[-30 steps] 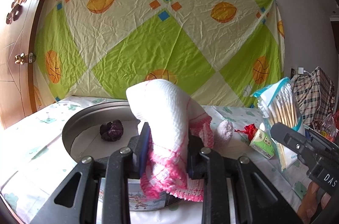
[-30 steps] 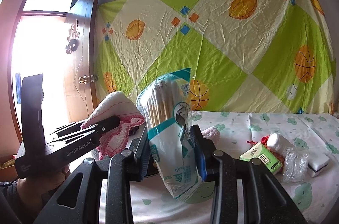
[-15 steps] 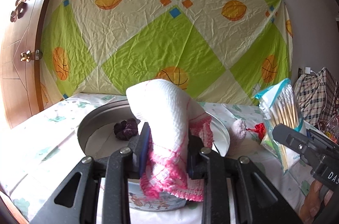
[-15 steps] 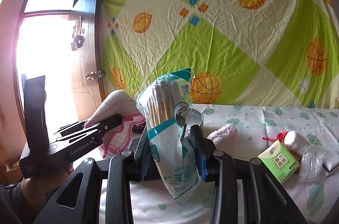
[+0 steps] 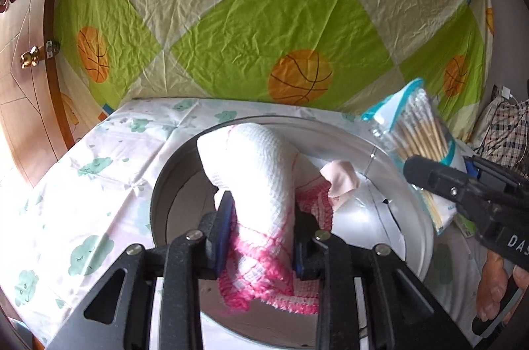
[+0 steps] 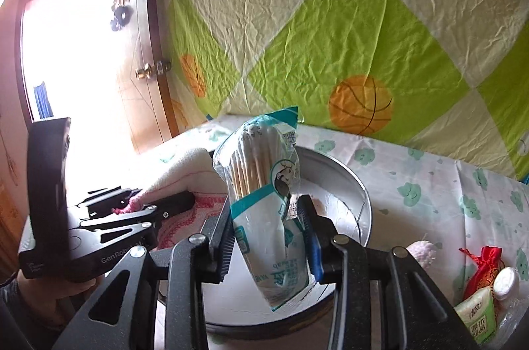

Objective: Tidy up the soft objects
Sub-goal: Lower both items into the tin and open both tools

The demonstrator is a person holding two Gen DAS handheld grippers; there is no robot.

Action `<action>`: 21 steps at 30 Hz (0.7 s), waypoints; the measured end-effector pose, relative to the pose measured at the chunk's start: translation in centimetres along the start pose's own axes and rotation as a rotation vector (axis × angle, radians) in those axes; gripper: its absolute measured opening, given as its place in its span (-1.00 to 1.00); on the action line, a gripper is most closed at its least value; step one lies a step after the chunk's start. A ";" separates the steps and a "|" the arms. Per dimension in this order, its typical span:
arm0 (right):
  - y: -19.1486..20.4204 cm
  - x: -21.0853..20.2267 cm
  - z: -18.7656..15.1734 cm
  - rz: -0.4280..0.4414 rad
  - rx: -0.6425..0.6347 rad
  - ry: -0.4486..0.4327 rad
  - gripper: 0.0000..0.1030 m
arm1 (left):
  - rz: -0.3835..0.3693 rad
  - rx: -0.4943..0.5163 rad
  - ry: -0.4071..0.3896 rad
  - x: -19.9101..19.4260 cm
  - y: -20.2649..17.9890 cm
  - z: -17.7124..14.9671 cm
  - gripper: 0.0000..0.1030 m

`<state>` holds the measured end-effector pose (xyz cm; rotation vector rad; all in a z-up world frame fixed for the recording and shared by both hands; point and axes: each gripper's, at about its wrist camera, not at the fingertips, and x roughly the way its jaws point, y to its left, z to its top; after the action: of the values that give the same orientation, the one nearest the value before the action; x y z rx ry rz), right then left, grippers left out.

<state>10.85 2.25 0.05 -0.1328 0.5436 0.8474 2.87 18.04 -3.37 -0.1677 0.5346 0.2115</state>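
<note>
The left gripper [image 5: 261, 237] is clamped on a white cloth [image 5: 254, 171] with pink trim, held above the round metal tray [image 5: 413, 184] on the table [image 5: 99, 171]. Beside it, the right gripper [image 6: 269, 237] pinches a bag of cotton swabs [image 6: 261, 184] over the same tray. A pale pink scrap [image 5: 340, 178] lies inside the tray; a tissue pack [image 6: 477, 317] and a red pouch [image 6: 482, 267] sit off to the right.

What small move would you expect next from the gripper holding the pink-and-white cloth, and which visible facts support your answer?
Probably a short lowering, then release. The left gripper is shut on the pink-and-white cloth, held above the round metal basin, whose rim lies beneath and around the cloth. A pale pink item already sits inside, so the cloth likely belongs there too.
</note>
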 end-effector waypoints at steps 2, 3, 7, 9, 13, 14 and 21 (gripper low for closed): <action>0.0 1.7 0.0 -0.014 0.012 0.058 -0.24 | 0.015 0.012 0.035 0.7 0.3 0.2 -0.39; 0.0 2.5 0.0 -0.004 0.016 0.099 -0.24 | 0.023 0.022 0.049 1.0 0.3 0.2 -0.35; 0.1 3.9 -0.9 -0.030 0.006 0.156 0.01 | 0.054 0.051 0.094 1.7 0.4 0.3 0.13; -0.2 3.5 -1.2 -0.009 0.024 0.142 0.17 | 0.085 0.062 0.087 1.6 0.4 0.3 0.20; -1.0 1.1 -1.6 -0.007 0.062 0.096 0.29 | 0.100 0.076 0.051 0.8 0.2 0.2 0.48; -1.2 0.3 -1.7 -0.006 0.066 0.082 0.30 | 0.110 0.072 0.040 0.5 0.2 0.2 0.48; -5.5 -7.1 -4.7 -0.087 0.103 -0.010 0.43 | 0.078 0.075 -0.084 -3.0 -2.7 -0.3 0.67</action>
<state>9.27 -7.69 -0.95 -0.0576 0.5668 0.7340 0.84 14.90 -1.80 -0.0650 0.4649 0.2734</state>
